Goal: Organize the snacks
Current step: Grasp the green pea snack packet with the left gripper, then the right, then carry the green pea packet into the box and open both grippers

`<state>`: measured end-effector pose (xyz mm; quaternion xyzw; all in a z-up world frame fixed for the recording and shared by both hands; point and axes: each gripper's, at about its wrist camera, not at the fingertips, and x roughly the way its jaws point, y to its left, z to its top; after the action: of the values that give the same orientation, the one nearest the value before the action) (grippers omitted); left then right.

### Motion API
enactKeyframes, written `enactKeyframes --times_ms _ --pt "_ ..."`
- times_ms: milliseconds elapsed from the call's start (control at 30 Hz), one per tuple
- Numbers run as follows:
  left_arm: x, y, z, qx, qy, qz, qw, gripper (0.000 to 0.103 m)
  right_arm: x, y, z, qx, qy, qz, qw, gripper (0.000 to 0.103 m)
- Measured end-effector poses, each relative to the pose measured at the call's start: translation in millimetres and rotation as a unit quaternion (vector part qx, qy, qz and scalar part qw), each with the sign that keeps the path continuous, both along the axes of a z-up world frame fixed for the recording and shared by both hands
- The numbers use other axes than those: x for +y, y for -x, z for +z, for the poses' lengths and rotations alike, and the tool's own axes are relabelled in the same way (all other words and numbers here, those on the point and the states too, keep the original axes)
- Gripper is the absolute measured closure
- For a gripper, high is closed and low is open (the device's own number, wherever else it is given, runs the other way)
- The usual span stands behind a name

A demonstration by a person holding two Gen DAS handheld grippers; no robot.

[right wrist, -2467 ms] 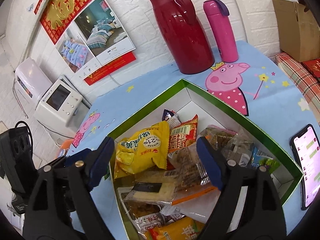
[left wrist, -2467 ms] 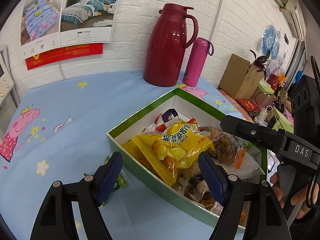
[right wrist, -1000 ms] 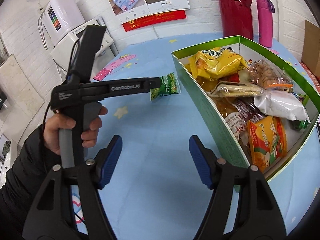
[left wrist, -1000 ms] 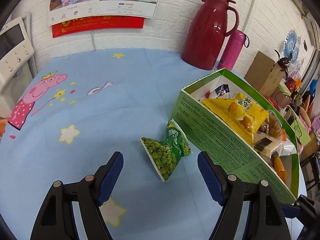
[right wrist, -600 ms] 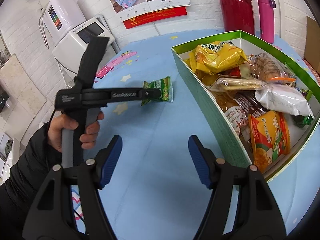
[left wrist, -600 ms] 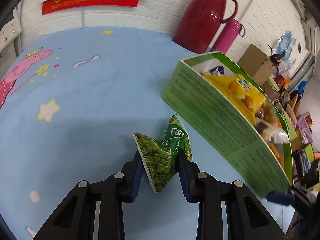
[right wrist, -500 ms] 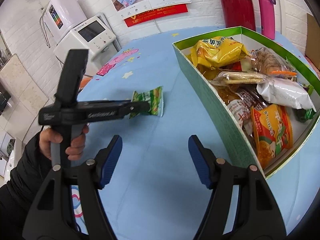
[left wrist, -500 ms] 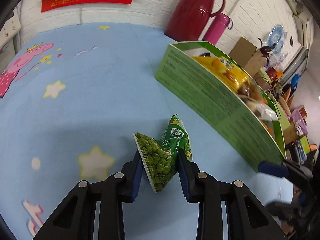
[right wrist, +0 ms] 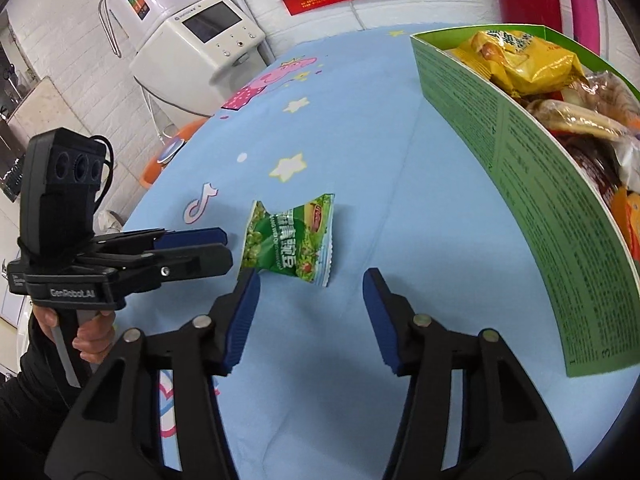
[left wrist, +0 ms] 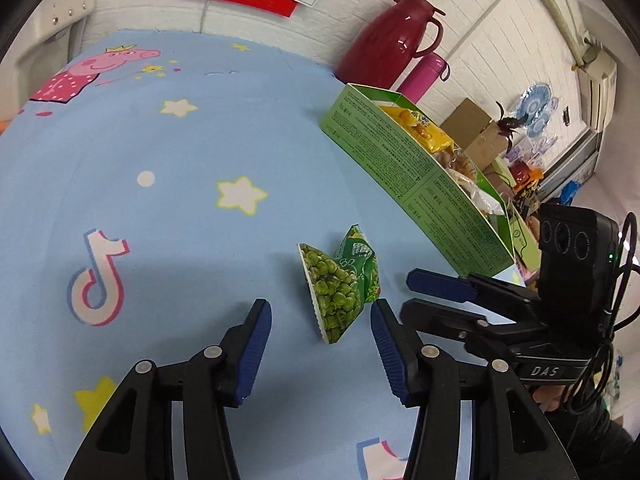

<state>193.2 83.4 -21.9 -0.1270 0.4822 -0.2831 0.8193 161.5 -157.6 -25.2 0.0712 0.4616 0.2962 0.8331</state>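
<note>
One green pea packet (left wrist: 340, 286) crumpled on tablecloth (left wrist: 180, 200); left claw (left wrist: 320, 354), right claw (right wrist: 310, 316) both released.

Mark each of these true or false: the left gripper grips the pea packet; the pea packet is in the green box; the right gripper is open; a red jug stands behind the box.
1. The left gripper grips the green pea packet. False: its jaws are open, and the packet lies free on the tablecloth.
2. The packet is in the green box. False: it lies outside, apart from the box.
3. The right gripper is open. True.
4. A red jug stands behind the box. True.
</note>
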Motion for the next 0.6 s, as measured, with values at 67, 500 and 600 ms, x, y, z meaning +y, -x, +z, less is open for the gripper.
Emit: enactKeyframes --times_ms 67,500,600 --pt "-8 -5 0 -0.003 -0.001 -0.009 1.0000 0.050 2 -4 -4 0.001 0.006 0.009 1.000 0.050" --pt "-17 -23 -12 0.006 0.006 -0.032 0.9994 0.072 15 -26 -16 -0.016 -0.007 0.068 0.998 0.078" --pt "-19 -18 -11 0.009 0.006 -0.030 0.9995 0.073 12 -20 -14 -0.015 -0.009 0.060 0.998 0.083"
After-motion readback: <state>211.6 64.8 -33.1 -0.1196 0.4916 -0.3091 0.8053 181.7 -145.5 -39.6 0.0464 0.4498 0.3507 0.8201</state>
